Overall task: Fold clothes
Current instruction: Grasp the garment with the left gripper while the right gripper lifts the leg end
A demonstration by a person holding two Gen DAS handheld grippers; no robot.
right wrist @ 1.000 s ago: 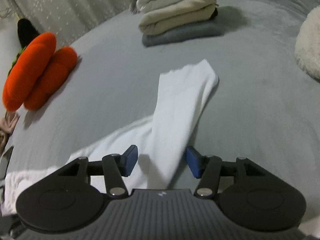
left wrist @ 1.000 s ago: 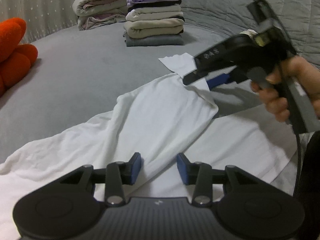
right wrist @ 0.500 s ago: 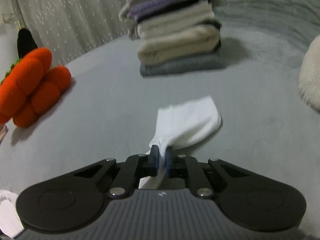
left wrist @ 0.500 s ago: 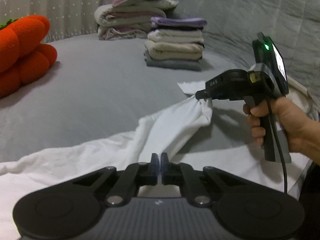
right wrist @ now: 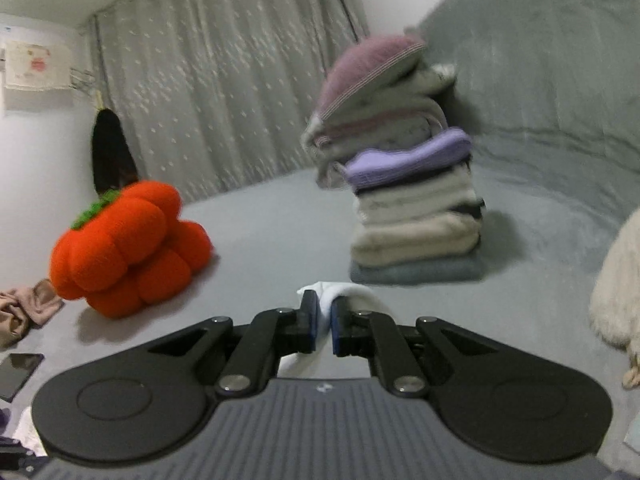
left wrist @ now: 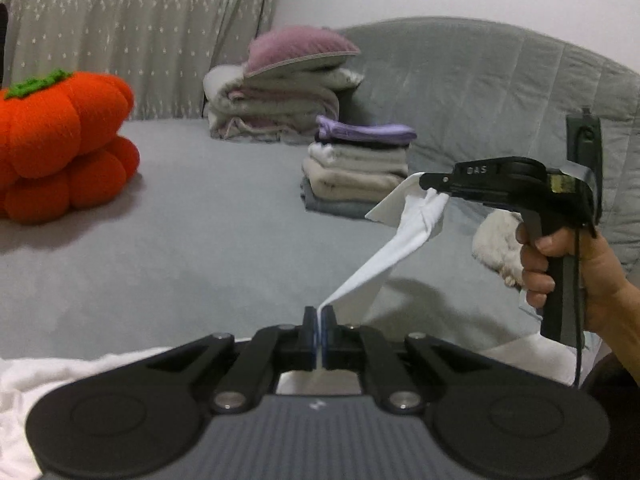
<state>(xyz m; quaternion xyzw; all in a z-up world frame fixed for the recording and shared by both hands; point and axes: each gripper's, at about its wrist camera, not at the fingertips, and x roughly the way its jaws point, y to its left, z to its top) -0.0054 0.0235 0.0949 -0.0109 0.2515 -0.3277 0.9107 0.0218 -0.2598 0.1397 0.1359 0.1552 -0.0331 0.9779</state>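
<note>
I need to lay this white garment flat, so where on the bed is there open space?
Bare grey bed between the orange pumpkin cushion and the folded stack. Crowded beyond: the second pile behind, the fluffy cream thing to the right.

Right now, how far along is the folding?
Done: one folded stack sits on the bed. In hand: left gripper and right gripper are both shut on the white garment, stretched between them. Left: folding it and stacking it.
</note>
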